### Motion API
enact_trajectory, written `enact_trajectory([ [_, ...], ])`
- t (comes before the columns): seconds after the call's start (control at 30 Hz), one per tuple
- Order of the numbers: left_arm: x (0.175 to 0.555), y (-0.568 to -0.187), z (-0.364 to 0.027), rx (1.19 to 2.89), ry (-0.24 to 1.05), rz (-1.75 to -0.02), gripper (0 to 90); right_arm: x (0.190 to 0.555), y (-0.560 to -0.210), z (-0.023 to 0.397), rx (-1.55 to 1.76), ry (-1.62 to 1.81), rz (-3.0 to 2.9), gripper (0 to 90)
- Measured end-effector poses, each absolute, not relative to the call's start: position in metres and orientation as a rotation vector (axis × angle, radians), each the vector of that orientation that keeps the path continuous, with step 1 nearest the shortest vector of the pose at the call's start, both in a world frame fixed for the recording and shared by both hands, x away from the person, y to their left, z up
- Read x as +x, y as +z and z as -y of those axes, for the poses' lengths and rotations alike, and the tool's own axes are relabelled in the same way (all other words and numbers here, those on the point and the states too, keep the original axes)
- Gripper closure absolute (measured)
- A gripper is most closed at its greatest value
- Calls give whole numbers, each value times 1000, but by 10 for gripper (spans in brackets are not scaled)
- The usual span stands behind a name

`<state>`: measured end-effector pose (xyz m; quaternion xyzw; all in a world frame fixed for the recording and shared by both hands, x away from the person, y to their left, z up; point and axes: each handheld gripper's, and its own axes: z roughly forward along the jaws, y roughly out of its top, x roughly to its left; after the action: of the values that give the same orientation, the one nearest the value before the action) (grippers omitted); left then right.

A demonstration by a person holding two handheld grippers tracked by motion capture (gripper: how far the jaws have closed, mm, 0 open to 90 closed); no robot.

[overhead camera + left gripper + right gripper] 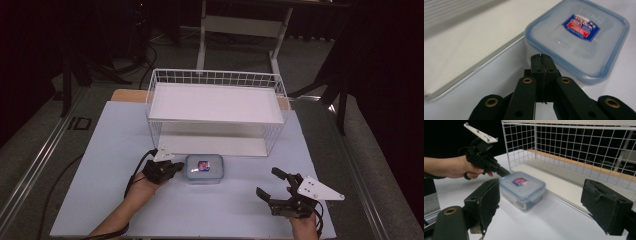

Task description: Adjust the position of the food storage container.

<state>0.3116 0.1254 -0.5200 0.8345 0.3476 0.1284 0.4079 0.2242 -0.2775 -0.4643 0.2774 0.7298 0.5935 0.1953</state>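
A clear plastic box (205, 169) with a blue-rimmed lid and a red and blue label lies on the table in front of the wire rack. My left gripper (179, 166) is shut with nothing between its jaws, and its tip sits right at the box's left side. In the left gripper view the closed jaws (540, 57) point at the wall of the box (579, 42) just under the lid rim. My right gripper (267, 181) stands open near the front right, apart from the box. Between its wide pads (489, 202) I see the box (522, 188) and the left gripper (505, 173).
A white wire rack (215, 107) with a white top board and a low bottom shelf (461, 50) stands just behind the box. A pale mat (100, 190) covers the table. Black cables trail off at the left. Desk legs stand on the floor beyond.
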Motion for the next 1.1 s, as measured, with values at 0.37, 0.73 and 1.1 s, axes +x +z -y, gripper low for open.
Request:
enact_trajectory([
  [0.37, 317, -521, -95, 2091, 270, -843, 900, 224, -465, 278, 779, 1666, -2048, 156],
  [0.73, 317, -518, -86, 2086, 242, -837, 900, 225, -466, 278, 788, 1662, -2058, 156],
  [1.1, 289, -500, -108, 1958, 193, -775, 514, 226, -464, 273, 801, 1588, -2072, 181],
])
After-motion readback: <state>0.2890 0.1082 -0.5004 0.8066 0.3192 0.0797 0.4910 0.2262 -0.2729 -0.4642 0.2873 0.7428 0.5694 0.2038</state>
